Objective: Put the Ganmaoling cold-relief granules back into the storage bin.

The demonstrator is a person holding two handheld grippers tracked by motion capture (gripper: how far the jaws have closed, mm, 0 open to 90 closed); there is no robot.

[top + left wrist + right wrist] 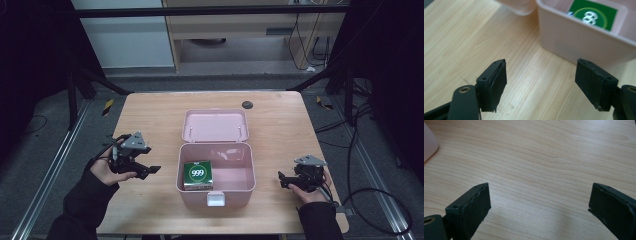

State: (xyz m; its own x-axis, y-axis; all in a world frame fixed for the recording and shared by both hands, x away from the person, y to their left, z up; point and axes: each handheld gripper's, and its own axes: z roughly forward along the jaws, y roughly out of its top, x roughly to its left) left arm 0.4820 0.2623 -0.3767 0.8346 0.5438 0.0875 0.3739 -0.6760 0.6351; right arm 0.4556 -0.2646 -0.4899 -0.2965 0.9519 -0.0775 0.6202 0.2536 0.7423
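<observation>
Wooden table (150,115), grey floor (45,145), dark surroundings.

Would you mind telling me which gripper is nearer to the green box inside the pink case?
Left. The left gripper sits just left of the pink case, close to the green box; the right gripper is farther off, beyond the case's right wall.

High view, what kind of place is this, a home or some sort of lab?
Probably a lab or recording workspace, not a home: a lone wooden table sits inside a dark metal frame, with loose cables trailing over grey floor.

The green box (198,174) in the pink case (216,195) reads "999".
</observation>
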